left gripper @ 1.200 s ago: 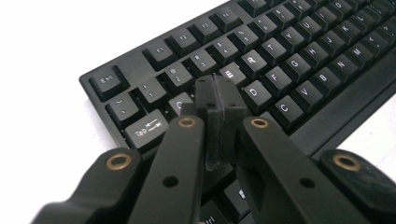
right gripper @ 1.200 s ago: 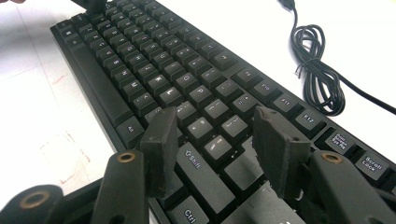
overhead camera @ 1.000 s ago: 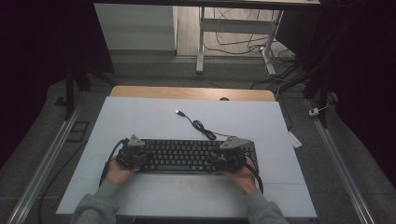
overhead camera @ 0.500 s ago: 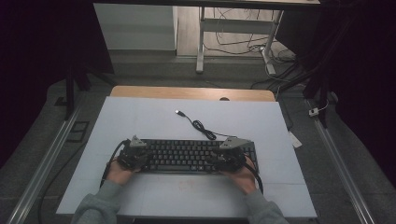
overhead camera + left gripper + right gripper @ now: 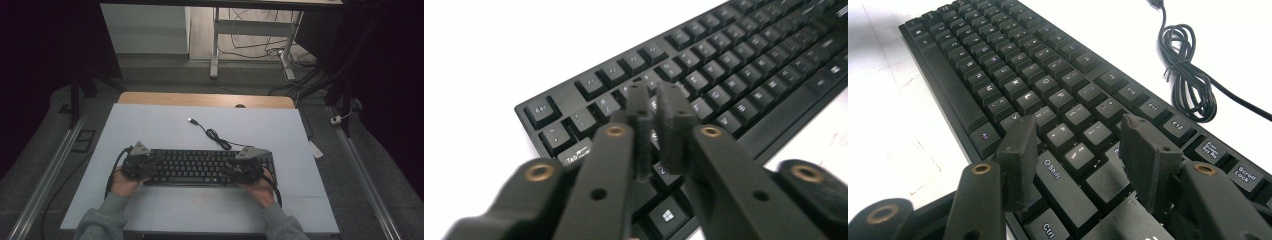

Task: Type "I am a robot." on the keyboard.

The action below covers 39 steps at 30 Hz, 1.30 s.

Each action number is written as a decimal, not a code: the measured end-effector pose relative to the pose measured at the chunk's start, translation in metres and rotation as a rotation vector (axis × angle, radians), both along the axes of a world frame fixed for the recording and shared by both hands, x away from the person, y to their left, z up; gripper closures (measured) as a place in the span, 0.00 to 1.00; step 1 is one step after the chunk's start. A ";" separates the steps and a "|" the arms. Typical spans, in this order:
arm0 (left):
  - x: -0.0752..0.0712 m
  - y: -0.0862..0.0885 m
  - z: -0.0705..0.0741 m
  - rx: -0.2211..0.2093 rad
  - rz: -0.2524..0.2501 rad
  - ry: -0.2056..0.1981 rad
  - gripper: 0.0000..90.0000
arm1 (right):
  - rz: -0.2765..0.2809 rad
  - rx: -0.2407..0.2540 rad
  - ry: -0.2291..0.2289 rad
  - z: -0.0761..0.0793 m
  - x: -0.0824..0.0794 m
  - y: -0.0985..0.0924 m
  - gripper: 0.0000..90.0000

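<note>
Keyboard (image 5: 200,167) lies under each hand-held gripper: left (image 5: 656,107) barely parted (just opening), right (image 5: 1078,145) wide, both empty.

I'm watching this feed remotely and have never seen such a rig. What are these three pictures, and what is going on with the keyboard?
No robot arm here: a person holds hand-held tongs in each hand. The high view looks down on a white table. On it lies a black keyboard, its cable coiled behind it and unplugged.

The other two pictures come from cameras riding on the tongs. In the left gripper view, the left tongs hover over the keyboard's left end, near the Tab key; their jaws have just been opening slightly, stand nearly together and hold nothing. In the right gripper view, the right tongs stand open above the keys near Shift at the right end. Nothing is gripped.
</note>
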<state>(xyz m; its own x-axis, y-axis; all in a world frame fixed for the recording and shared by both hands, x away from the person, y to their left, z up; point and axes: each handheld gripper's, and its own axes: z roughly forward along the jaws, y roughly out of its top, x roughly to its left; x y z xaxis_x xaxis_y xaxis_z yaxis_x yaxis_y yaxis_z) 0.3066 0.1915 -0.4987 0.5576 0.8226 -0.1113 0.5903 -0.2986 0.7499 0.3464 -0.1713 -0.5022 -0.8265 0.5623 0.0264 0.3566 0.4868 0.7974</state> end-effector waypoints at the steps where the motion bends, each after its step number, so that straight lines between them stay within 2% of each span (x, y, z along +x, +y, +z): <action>1: -0.001 0.000 0.001 -0.004 0.002 -0.004 0.86 | 0.000 0.000 -0.001 0.000 0.000 0.000 0.55; 4: -0.002 0.002 0.003 -0.020 0.017 -0.020 0.73 | 0.000 -0.001 0.001 0.000 0.000 0.000 0.55; 6: -0.002 0.004 0.004 -0.031 0.019 -0.017 0.68 | 0.000 -0.002 0.001 0.000 0.000 -0.001 0.55; 12: -0.003 0.004 0.005 -0.038 0.016 -0.013 0.57 | -0.002 -0.005 0.000 0.000 0.001 -0.002 0.55; 29: -0.002 0.003 0.003 -0.030 0.029 0.005 0.49 | -0.002 -0.004 -0.005 0.001 0.001 -0.002 0.55; 39: -0.002 0.003 0.003 -0.021 0.039 0.001 0.48 | 0.003 0.006 -0.008 0.002 0.001 -0.002 0.55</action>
<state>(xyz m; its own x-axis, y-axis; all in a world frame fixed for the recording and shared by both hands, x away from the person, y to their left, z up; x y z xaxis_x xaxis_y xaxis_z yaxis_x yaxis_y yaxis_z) 0.3045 0.1947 -0.4954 0.5249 0.8414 -0.1290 0.6020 -0.2598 0.7550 0.3472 -0.1730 -0.5002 -0.8282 0.5600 0.0232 0.3490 0.4829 0.8031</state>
